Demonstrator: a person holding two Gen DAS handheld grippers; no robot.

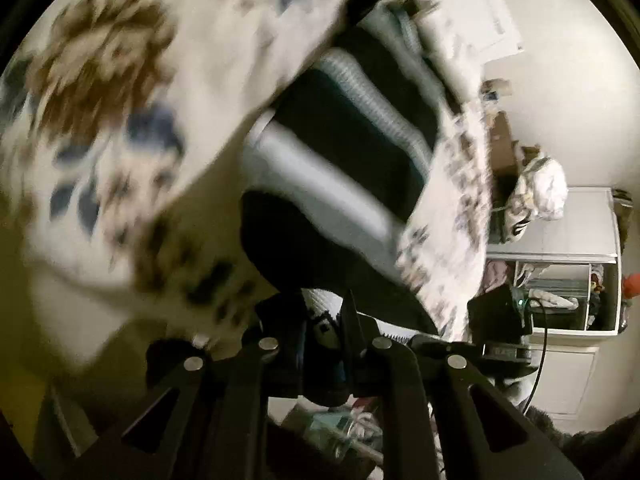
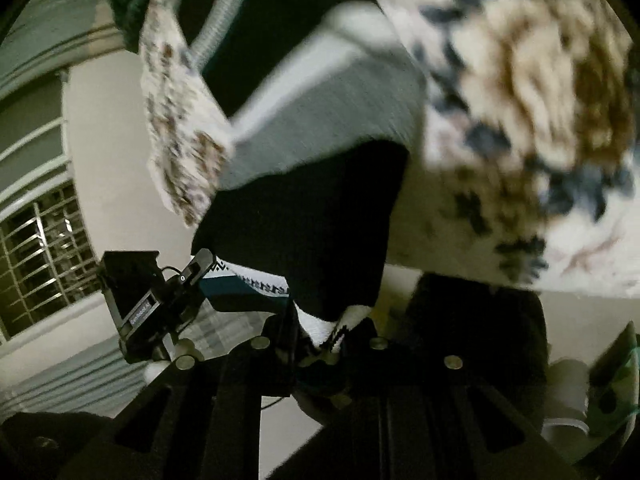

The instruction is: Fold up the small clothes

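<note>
A small black garment with wide grey-white stripes (image 1: 340, 168) hangs stretched in the air above a floral bedspread. In the left wrist view my left gripper (image 1: 322, 322) is shut on the garment's near hem. The right wrist view shows my right gripper (image 2: 332, 338) shut on another part of the same hem, where a white patterned band shows; the garment (image 2: 312, 220) rises away from it. The left gripper's black body (image 2: 136, 304) appears at the left of that view, its fingertip at the hem. Both views are motion-blurred.
The white bedspread with brown and blue flowers (image 1: 100, 100) (image 2: 520, 80) lies under and behind the garment. A white shelf unit (image 1: 560, 240) with a bundle of cloth (image 1: 540, 188) on top stands at the right. A barred window (image 2: 36, 260) is at the left.
</note>
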